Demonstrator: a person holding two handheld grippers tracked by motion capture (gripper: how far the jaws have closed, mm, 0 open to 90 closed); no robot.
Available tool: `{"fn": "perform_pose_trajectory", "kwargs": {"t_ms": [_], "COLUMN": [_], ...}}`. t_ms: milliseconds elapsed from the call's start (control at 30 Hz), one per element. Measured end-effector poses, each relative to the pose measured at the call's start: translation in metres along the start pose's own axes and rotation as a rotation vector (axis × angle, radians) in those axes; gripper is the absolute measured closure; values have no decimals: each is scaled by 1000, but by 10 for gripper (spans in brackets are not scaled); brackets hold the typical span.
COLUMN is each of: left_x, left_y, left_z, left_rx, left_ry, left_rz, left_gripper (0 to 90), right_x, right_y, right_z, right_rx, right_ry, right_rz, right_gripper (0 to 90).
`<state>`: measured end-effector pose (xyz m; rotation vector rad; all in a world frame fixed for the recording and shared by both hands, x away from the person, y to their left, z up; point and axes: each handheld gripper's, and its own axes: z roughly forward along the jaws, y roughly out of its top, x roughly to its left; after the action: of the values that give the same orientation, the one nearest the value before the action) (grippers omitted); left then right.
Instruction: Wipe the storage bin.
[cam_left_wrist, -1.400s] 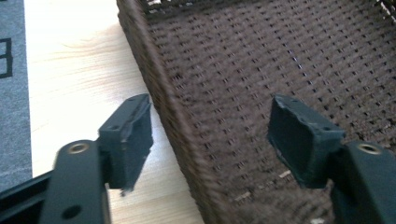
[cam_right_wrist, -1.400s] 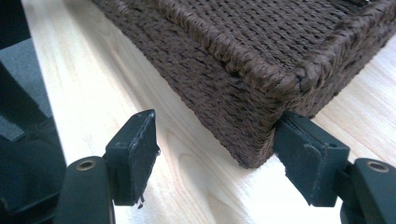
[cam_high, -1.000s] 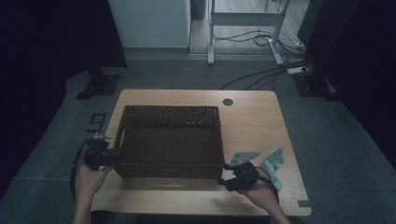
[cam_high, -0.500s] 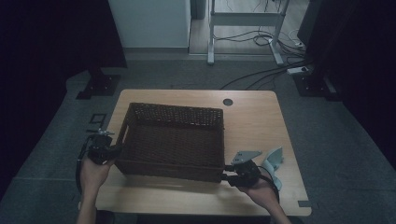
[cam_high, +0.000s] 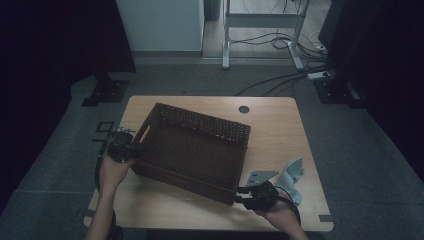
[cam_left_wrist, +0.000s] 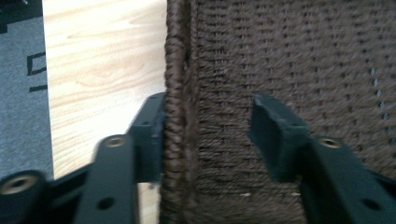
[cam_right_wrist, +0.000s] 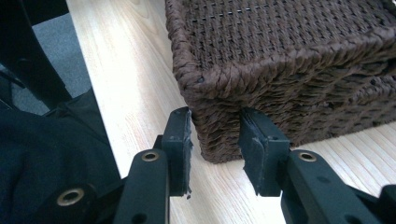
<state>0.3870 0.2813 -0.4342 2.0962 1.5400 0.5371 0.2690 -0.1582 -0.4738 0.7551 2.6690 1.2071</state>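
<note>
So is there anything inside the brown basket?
No, the high view looks straight down into the brown basket and only its woven bottom is there, with nothing lying in it.

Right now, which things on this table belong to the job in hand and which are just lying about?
In the job:
- woven basket
- left claw, straddling the basket's wall
- right claw, at its near corner

Lying about:
- pale grey piece on the table
- cables on the floor

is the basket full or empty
Empty: the high view shows the basket with only bare brown weave across its floor and nothing lying inside.
</note>
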Motion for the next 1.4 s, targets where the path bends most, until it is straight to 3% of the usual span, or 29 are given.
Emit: {"fn": "perform_pose_trajectory", "kwargs": {"t_ms": [233,400,667,800,933,1033,1333,1367,1400], "left_x": [1,-2,-9,-12,-16,-19,-23,-23,-23], "left_y": [2,-2,-11,-15,-15,-15,-18,-18,-18], "left_z": [-18,-29,-29,-23,-18,-17,-17,-17,-17], "left_rx": [-63,-89,-73,-79,-75,-77,-70,-70,-69], "left_ry": [19,-11,-28,-55,-75,-63,-62,-62,-64], "left_rz": [-38,-65,-71,-87,-90,-88,-125,-125,-131], "left_gripper": [279,252,211,209,211,215,217,218,218], "right_x": [8,16,30,33,23,10,-39,-39,-48], "right_y": [7,16,34,36,30,21,-10,-10,-17], "right_z": [9,19,40,42,34,24,-18,-18,-28], "right_rx": [0,1,7,16,23,23,20,20,16], "right_ry": [35,54,92,99,64,27,-158,-158,-212], "right_rz": [-23,-44,-94,-113,-89,-53,81,81,100], "right_gripper": [631,626,601,562,521,499,341,341,315]}}
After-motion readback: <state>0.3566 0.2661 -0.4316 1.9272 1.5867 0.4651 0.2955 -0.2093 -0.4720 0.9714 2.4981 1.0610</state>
